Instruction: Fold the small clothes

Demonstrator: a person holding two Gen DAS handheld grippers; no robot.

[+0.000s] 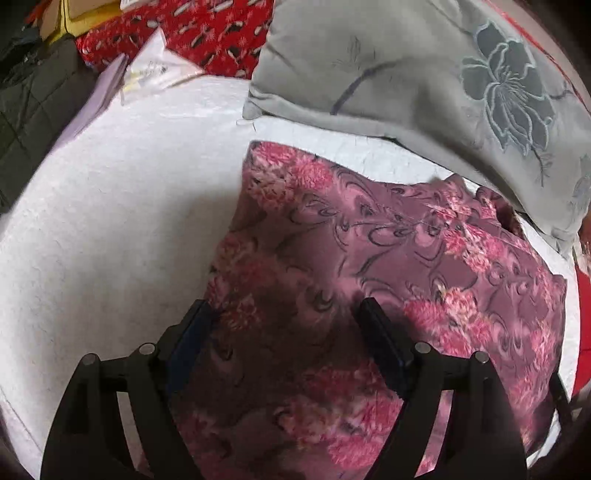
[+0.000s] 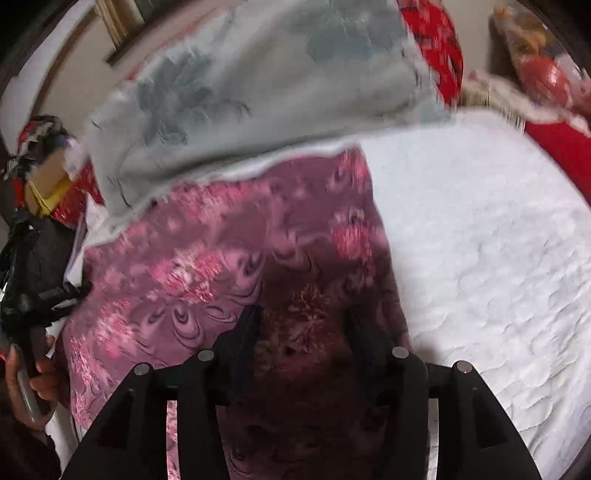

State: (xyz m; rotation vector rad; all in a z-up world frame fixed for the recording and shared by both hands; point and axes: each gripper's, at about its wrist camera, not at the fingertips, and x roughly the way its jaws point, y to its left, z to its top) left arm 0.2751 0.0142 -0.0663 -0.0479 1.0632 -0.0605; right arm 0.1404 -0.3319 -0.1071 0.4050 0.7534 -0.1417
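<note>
A purple cloth with pink flowers (image 1: 369, 258) lies flat on the white bed cover (image 1: 110, 221), with its left edge straight. My left gripper (image 1: 284, 312) hovers over the cloth's near left part, jaws wide apart, nothing pinched between them. In the right wrist view the same cloth (image 2: 221, 258) fills the middle. My right gripper (image 2: 303, 315) stands over its near right part, jaws apart with only the flat cloth below them. At that view's left edge, a hand (image 2: 33, 376) holds the left gripper's black body (image 2: 33, 295).
A grey pillow with an embroidered flower (image 1: 424, 74) lies against the cloth's far edge. Behind it is a red patterned blanket (image 1: 221, 33). A white plastic packet (image 1: 155, 66), a dark quilted jacket (image 1: 33, 110) and boxes (image 1: 74, 18) sit at far left. White cover (image 2: 480, 240) spreads right.
</note>
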